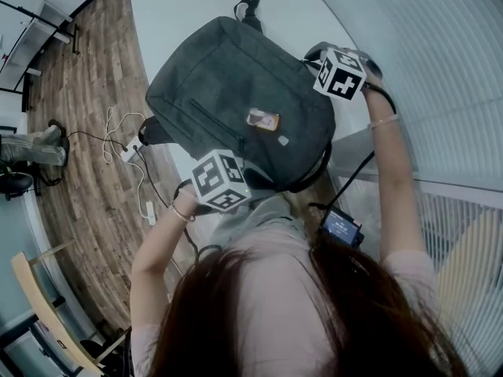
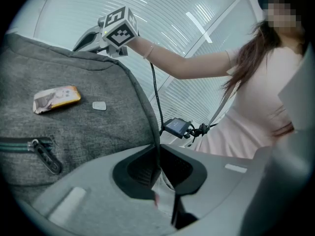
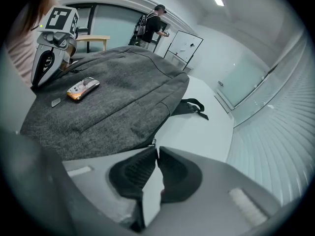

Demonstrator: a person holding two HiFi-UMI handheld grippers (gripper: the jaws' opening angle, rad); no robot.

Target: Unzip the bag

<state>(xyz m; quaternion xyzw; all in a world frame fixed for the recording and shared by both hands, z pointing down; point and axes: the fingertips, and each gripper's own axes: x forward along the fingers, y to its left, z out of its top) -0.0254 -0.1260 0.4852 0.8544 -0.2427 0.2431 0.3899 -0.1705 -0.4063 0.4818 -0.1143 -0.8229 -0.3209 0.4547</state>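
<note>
Table: white top (image 1: 181, 14), and the grey bag (image 1: 236, 93) lies flat on it, just ahead of the person.
Left gripper: the left gripper (image 2: 158, 157) is at the bag's near corner, its jaws drawn in close and pinching the bag's edge seam (image 2: 147, 112).
Front pocket: its zip (image 2: 19, 144) is closed, and the pull (image 2: 47, 157) lies flat on the fabric.
Bag face: an orange-edged patch (image 1: 262, 119) with a small pale tag (image 1: 282, 140) beside it.
Right gripper: the right gripper (image 3: 155, 149) is at the bag's far right edge, its pads pressed together at the tips on a small metal tab (image 3: 154, 142) at the seam.
Far end: a black strap loop (image 1: 248, 8) lies on the table past the bag.
Floor: wood planks (image 1: 86, 116) left of the table, with white cables (image 1: 118, 140) on them.
Background: a person (image 3: 150, 26) stands by a whiteboard (image 3: 184, 48).
</note>
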